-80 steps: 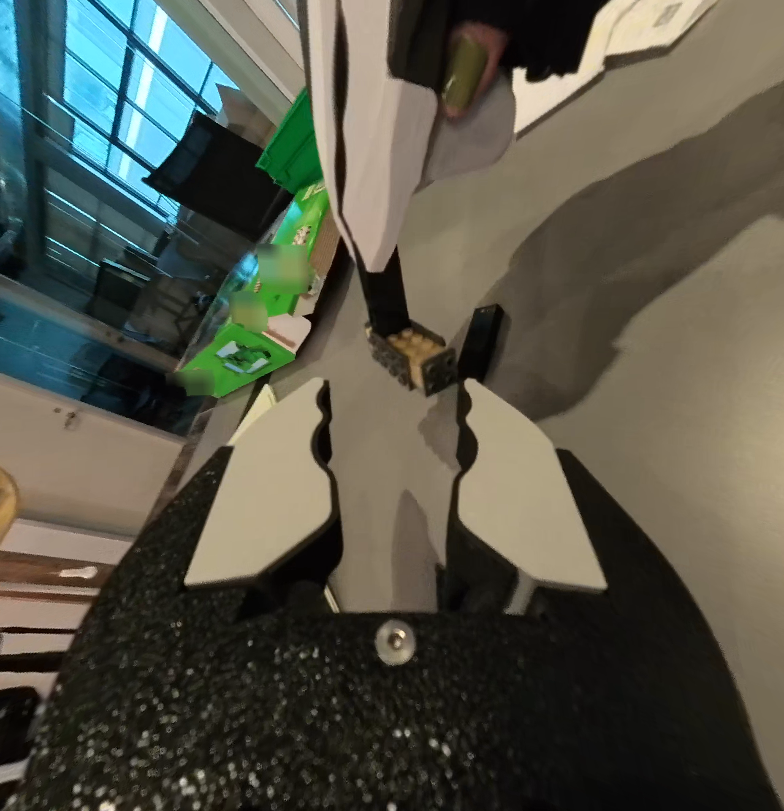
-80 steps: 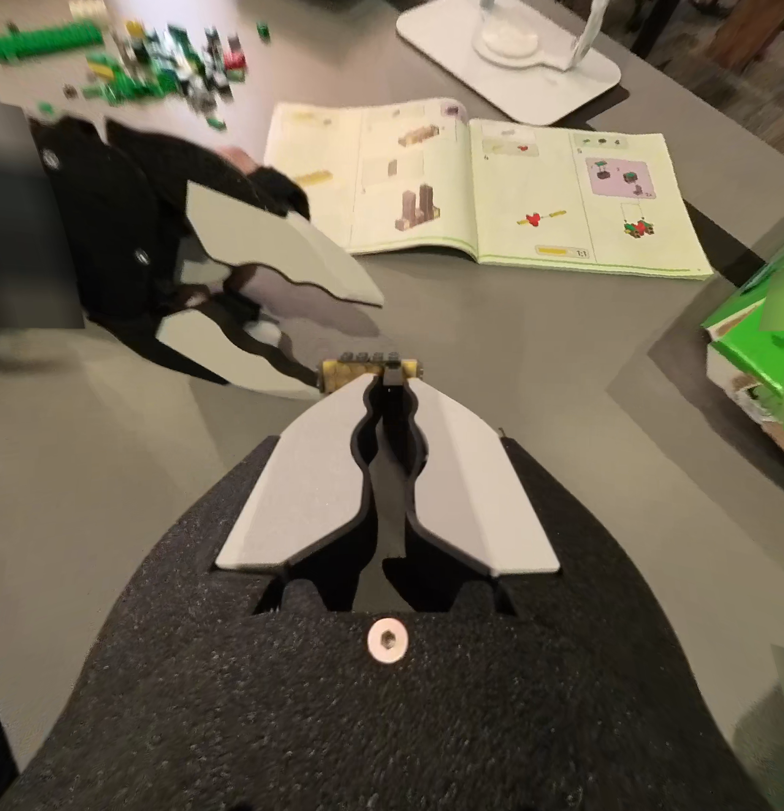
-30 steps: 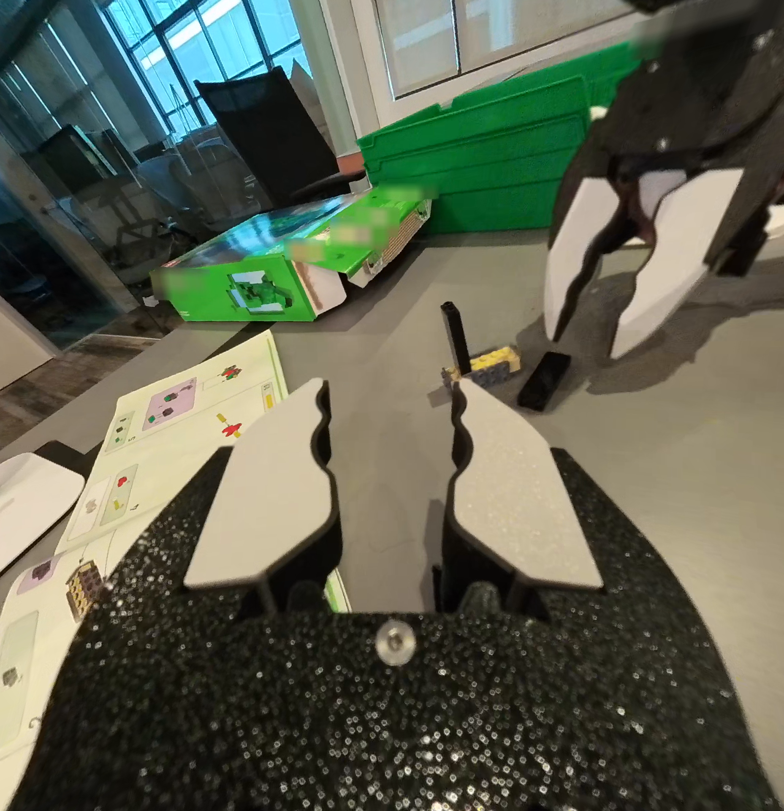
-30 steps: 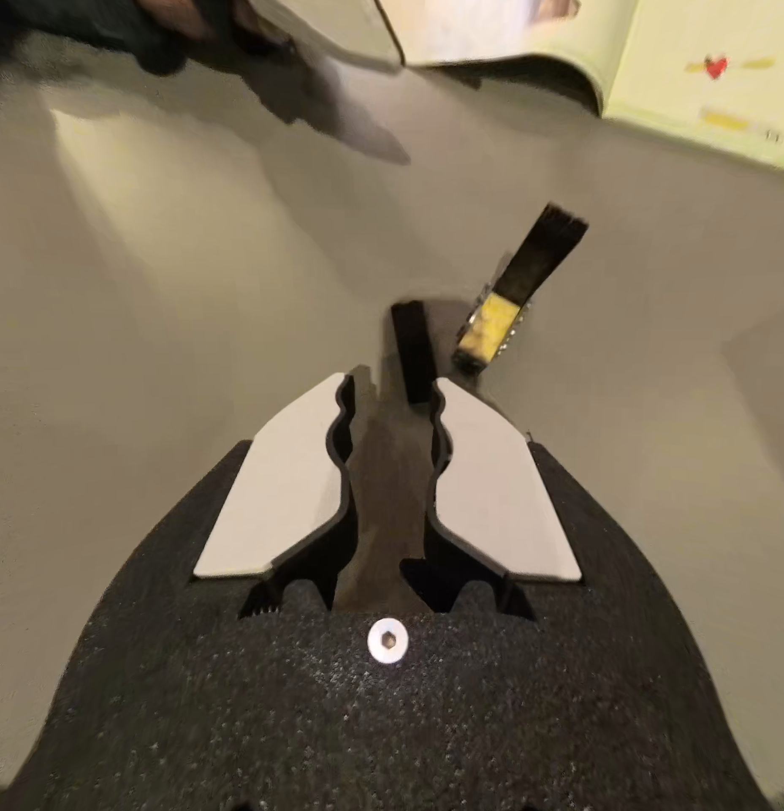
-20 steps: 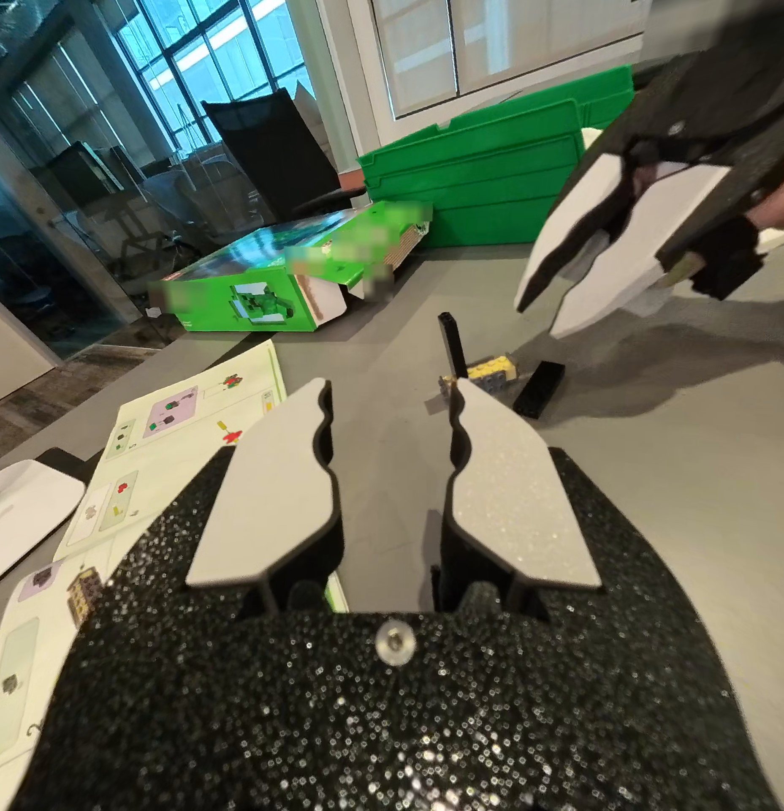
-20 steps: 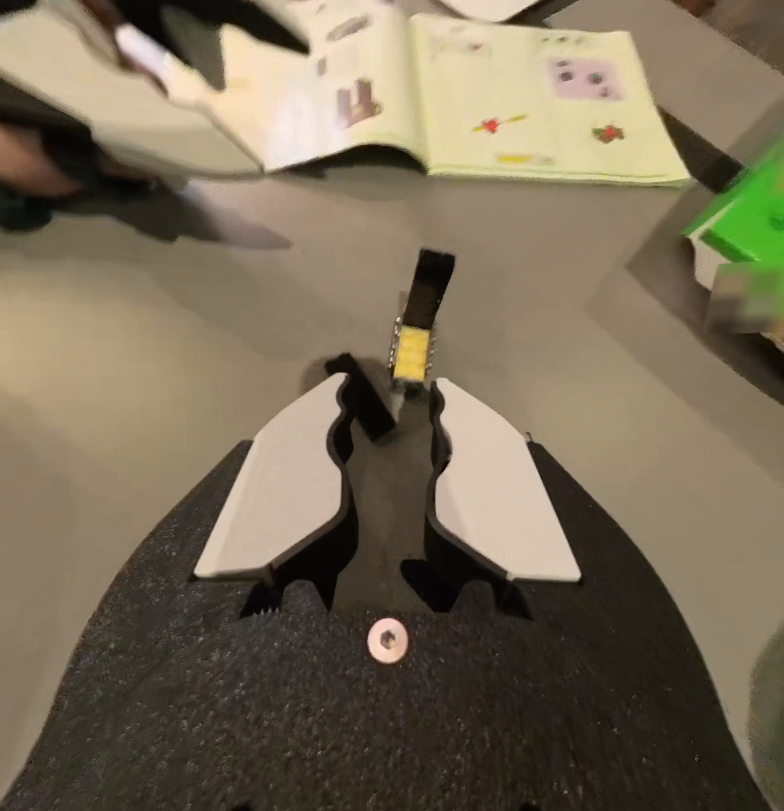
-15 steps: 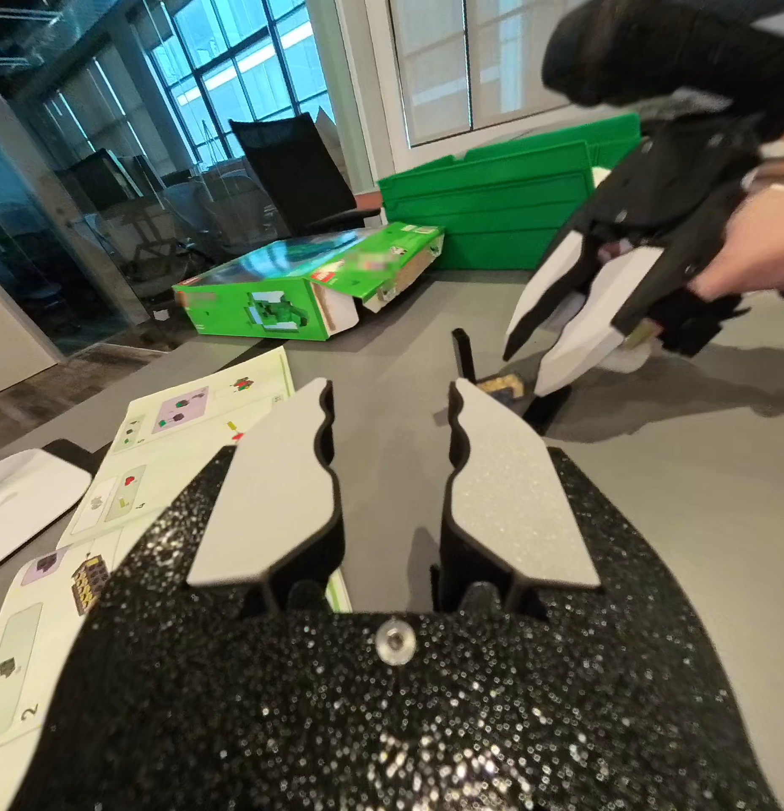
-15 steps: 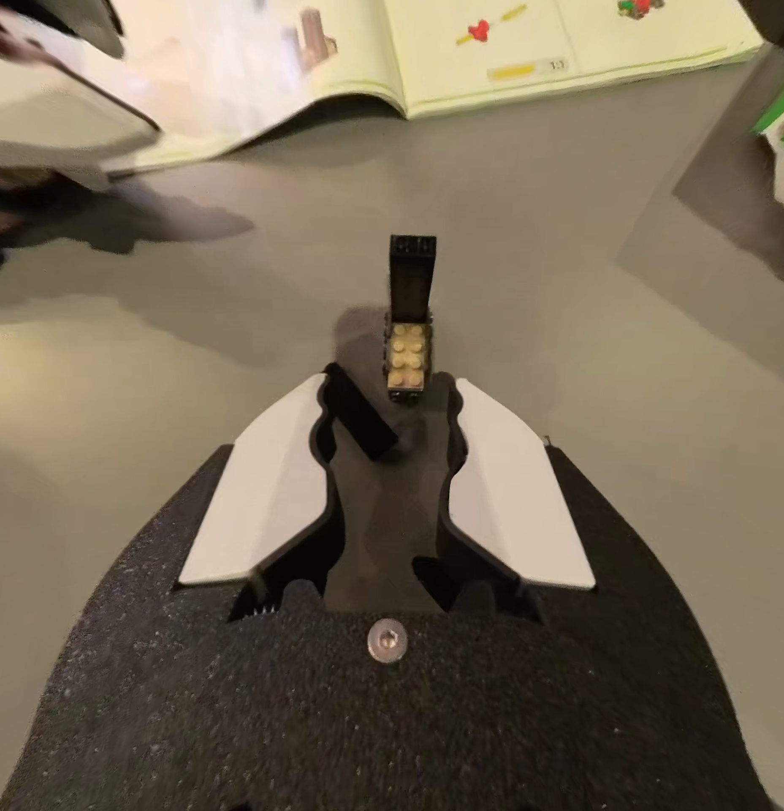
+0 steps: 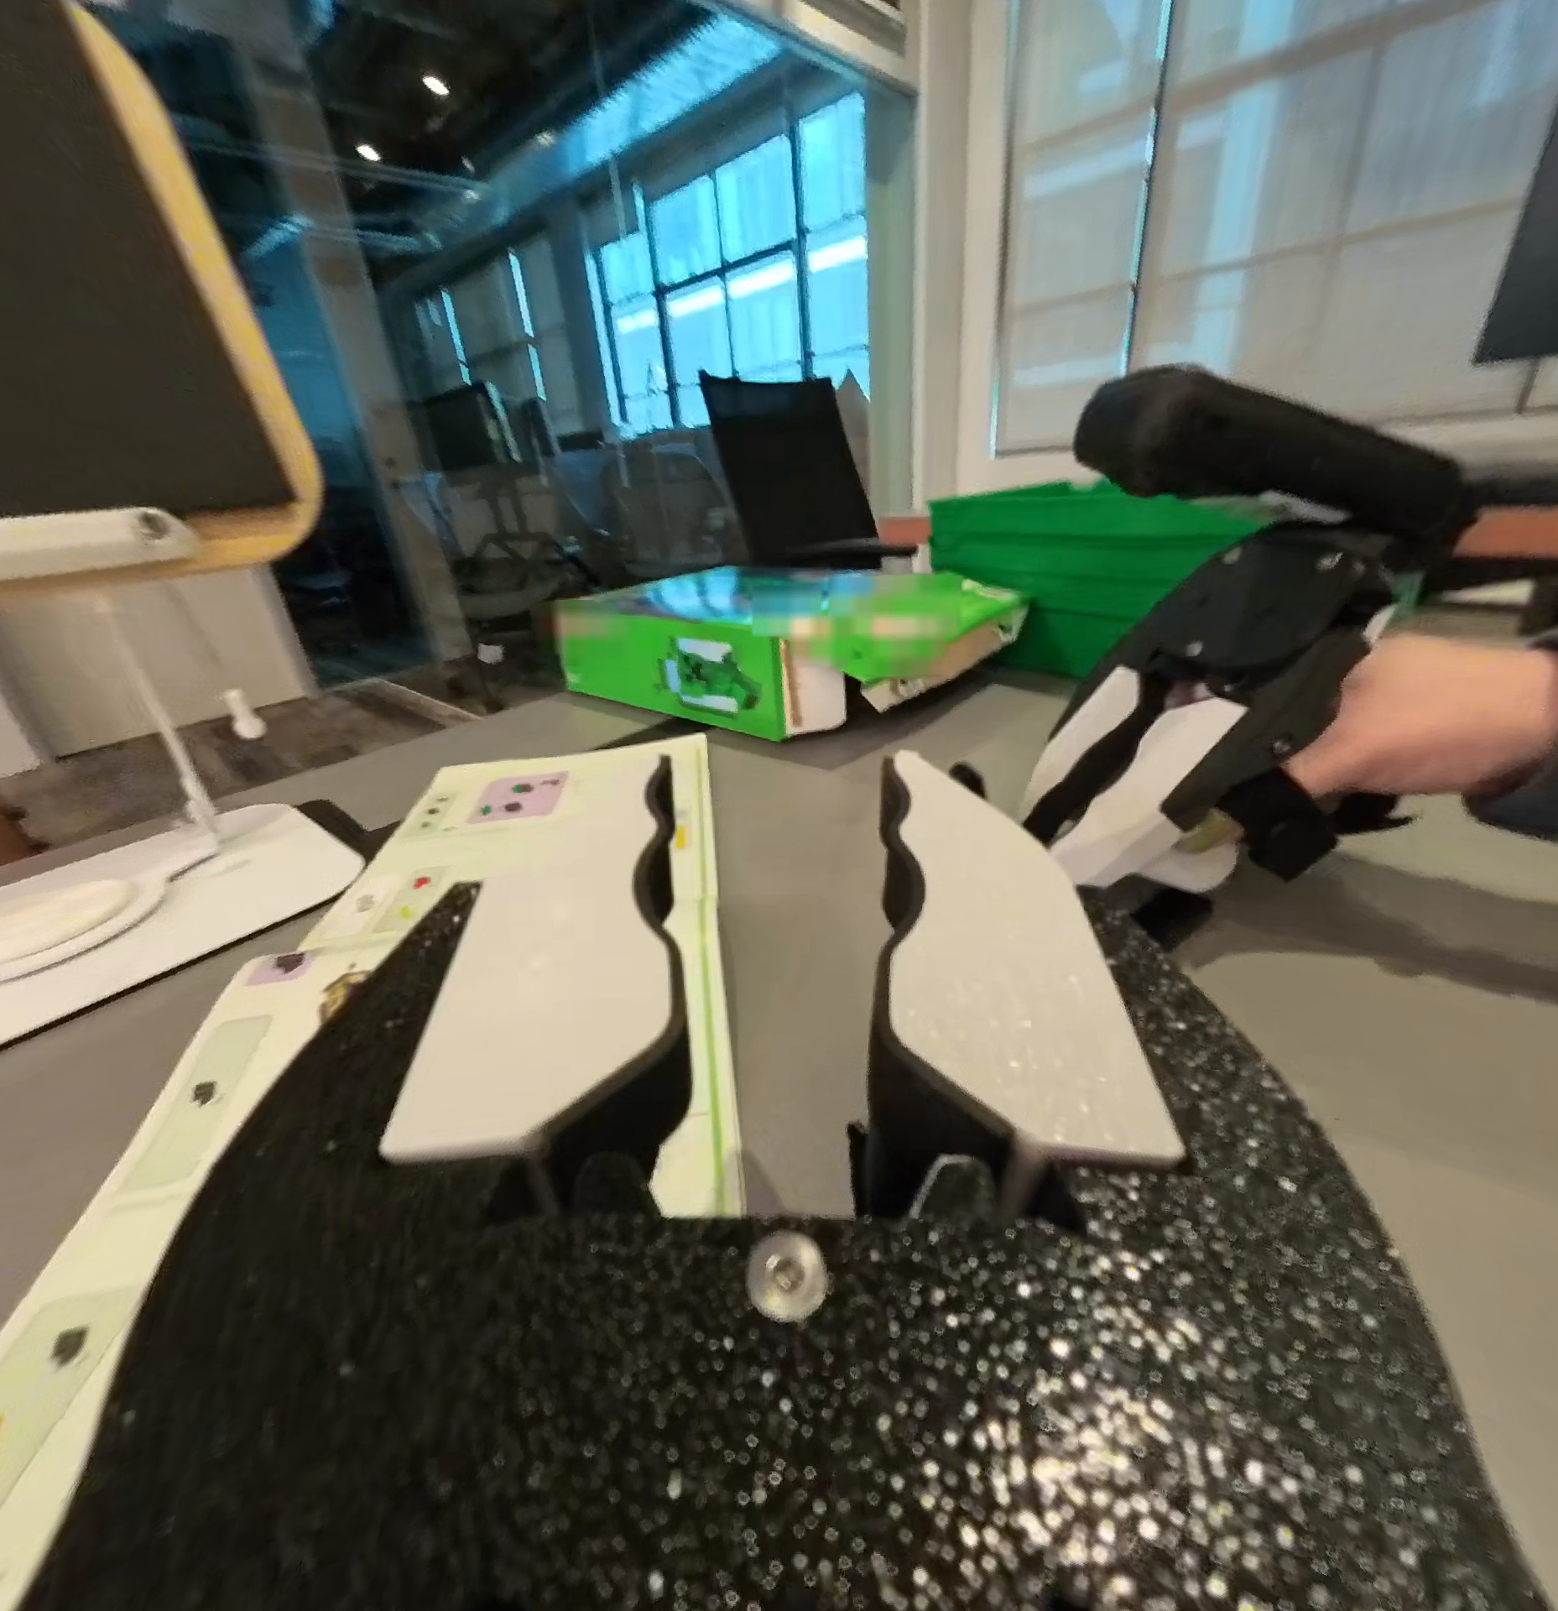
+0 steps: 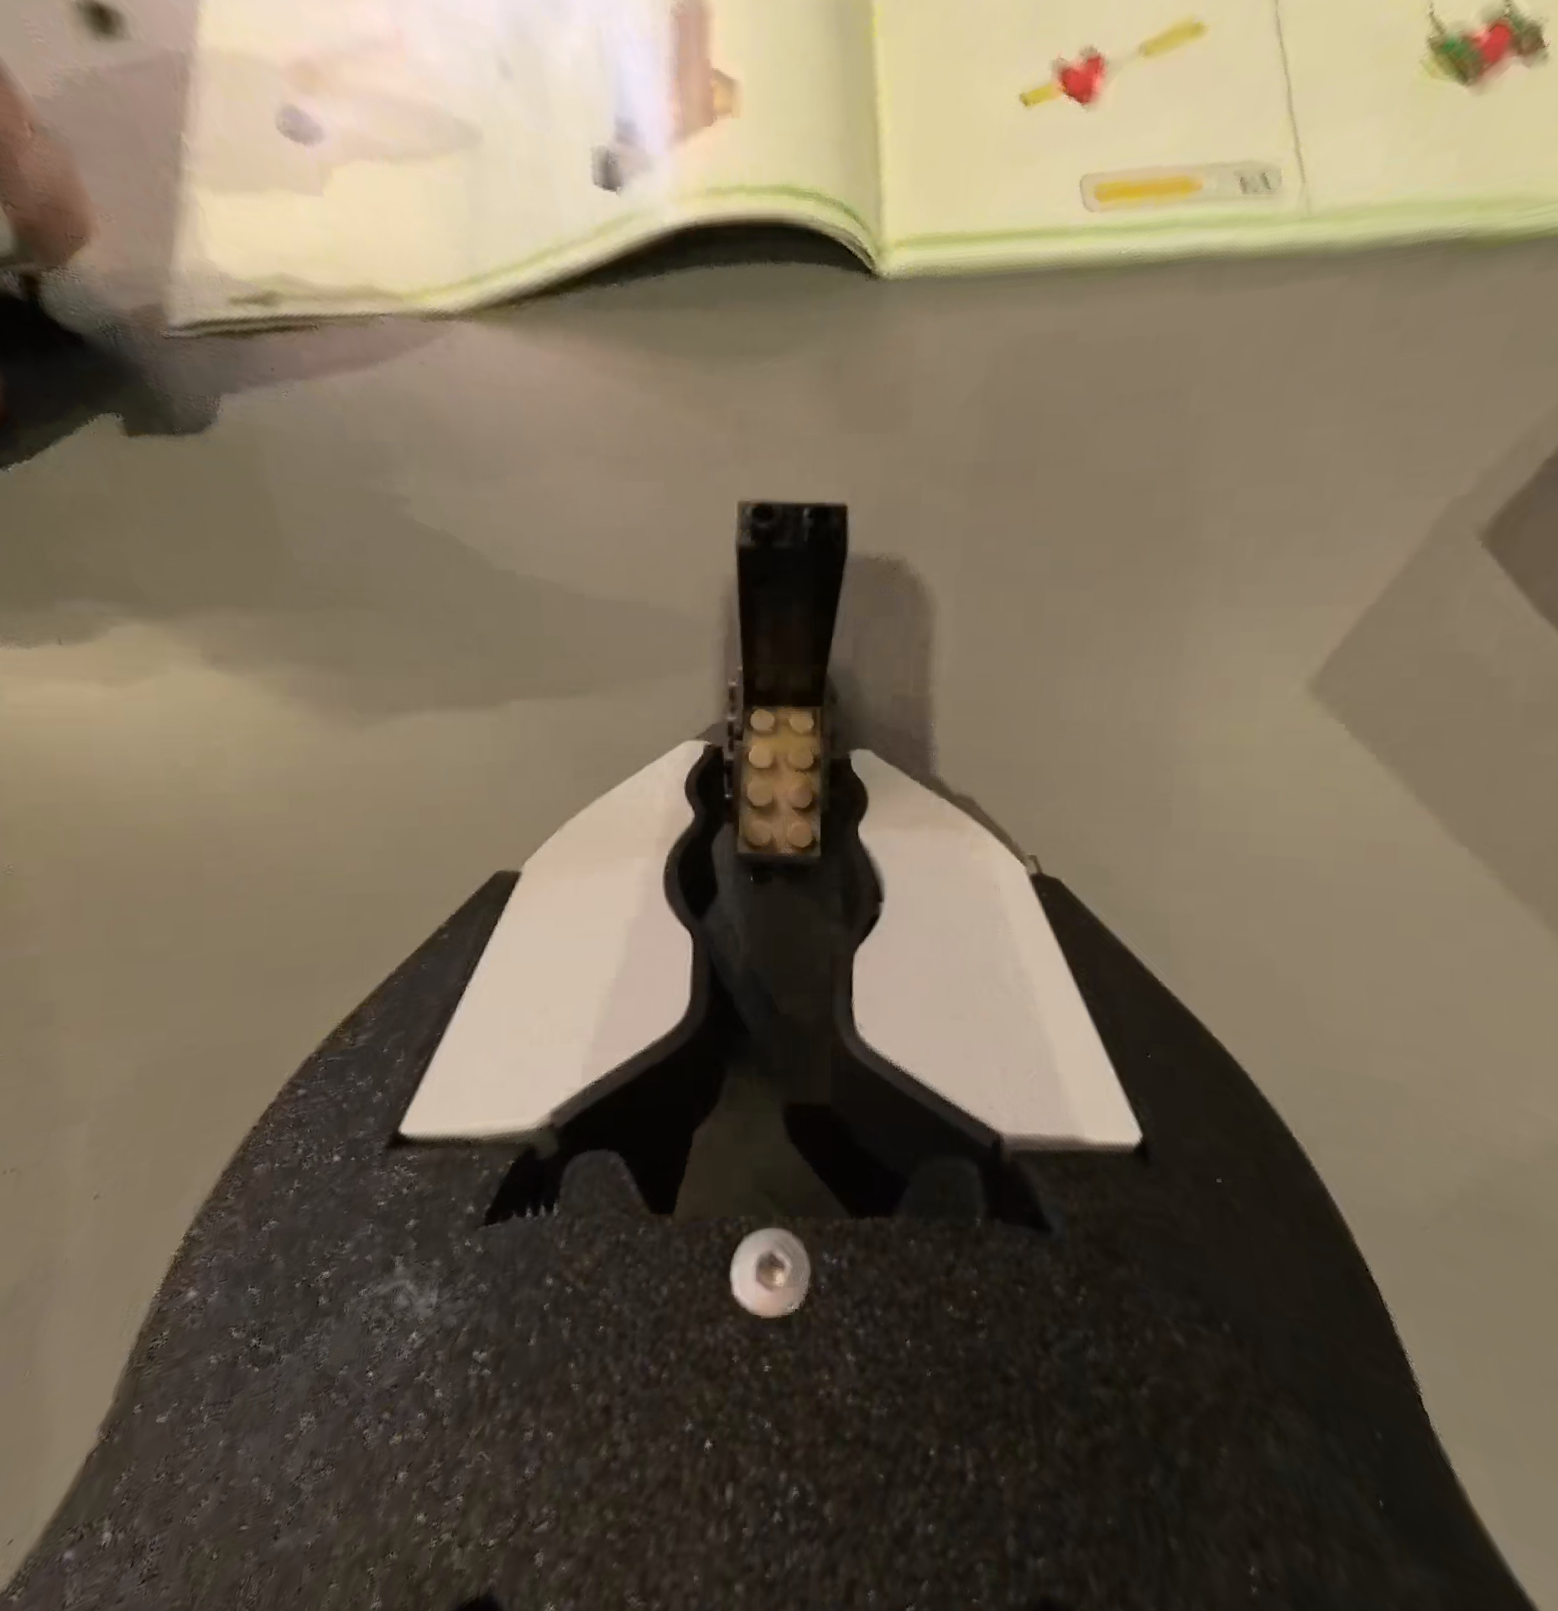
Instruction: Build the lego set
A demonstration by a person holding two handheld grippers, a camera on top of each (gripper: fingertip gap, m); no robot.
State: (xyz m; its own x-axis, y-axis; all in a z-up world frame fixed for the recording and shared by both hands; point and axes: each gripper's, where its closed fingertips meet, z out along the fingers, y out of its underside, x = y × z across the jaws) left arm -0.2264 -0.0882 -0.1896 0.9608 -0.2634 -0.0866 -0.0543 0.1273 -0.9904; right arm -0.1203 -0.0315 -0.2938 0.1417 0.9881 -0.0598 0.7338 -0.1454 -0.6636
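**Tally on the grey table**

Two grippers: left gripper [image 9: 775,776], right gripper [image 10: 779,767]. One brick assembly [image 10: 784,697], tan studded plate with one black column. One open instruction booklet [image 10: 1063,131]. One green set box [image 9: 758,662]. One stack of green bins [image 9: 1080,567]. One black office chair [image 9: 792,471]. One white lamp base [image 9: 147,907].

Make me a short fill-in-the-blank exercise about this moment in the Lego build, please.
1. The right gripper has its fingers on either side of a tan-studded brick with a tall ____ piece standing at its far end.
2. The left gripper is ____ and holds nothing.
3. The open instruction booklet lies on the ____ table.

Missing words: black; open; grey
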